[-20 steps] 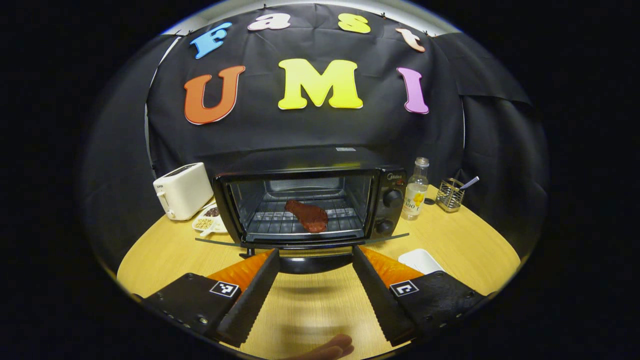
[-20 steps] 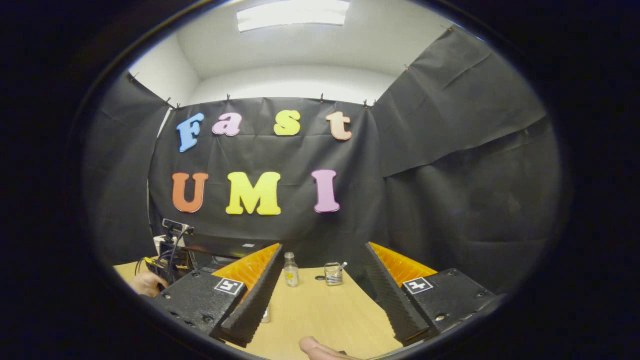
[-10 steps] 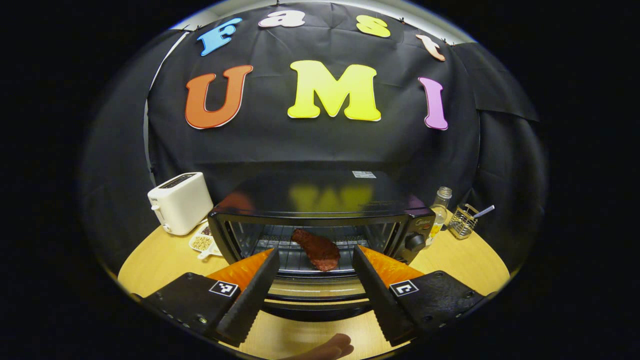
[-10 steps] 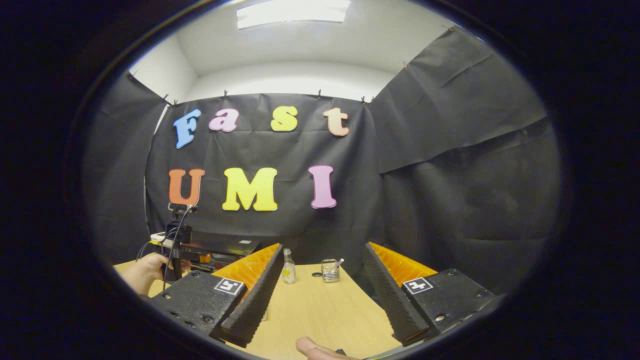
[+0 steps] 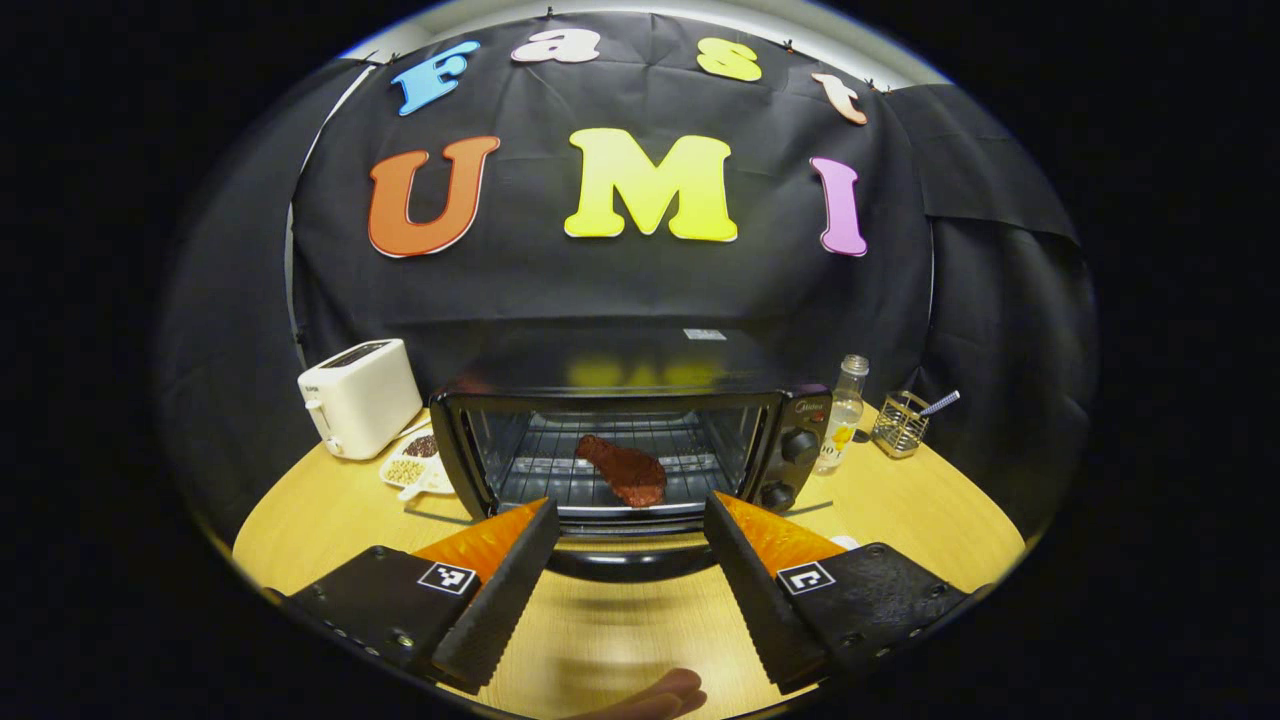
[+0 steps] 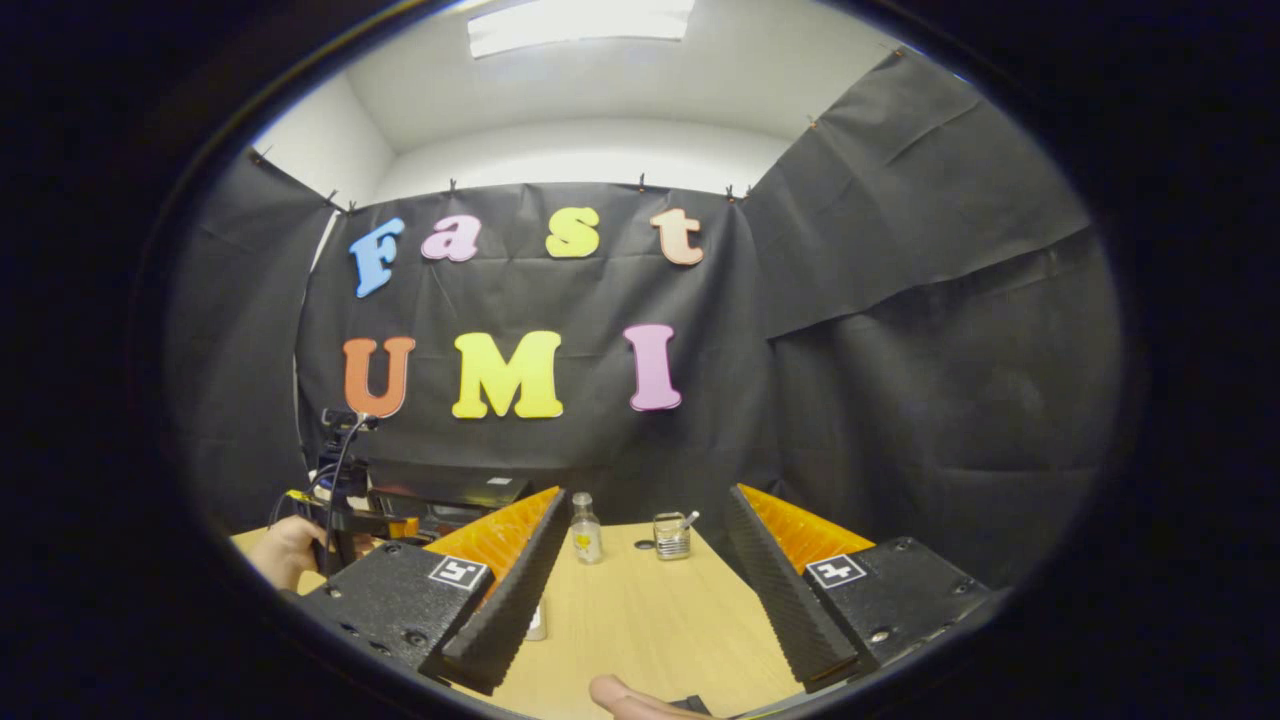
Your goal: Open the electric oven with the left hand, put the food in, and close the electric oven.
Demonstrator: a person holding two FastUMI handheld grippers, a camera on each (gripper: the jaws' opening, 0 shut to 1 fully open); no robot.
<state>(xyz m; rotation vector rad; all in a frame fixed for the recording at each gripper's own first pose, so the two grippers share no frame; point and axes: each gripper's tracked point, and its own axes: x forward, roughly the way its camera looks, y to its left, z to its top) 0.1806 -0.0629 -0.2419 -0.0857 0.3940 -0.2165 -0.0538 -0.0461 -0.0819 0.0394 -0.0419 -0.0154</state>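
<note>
My left gripper (image 5: 628,535) is spread wide, holding nothing, aimed at the oven (image 5: 630,440); its door hangs open and the meat (image 5: 622,470) sits on the rack inside; my right gripper (image 6: 645,525) is wide open too, over the table (image 6: 640,620), pointing at the bottle (image 6: 586,528).
</note>
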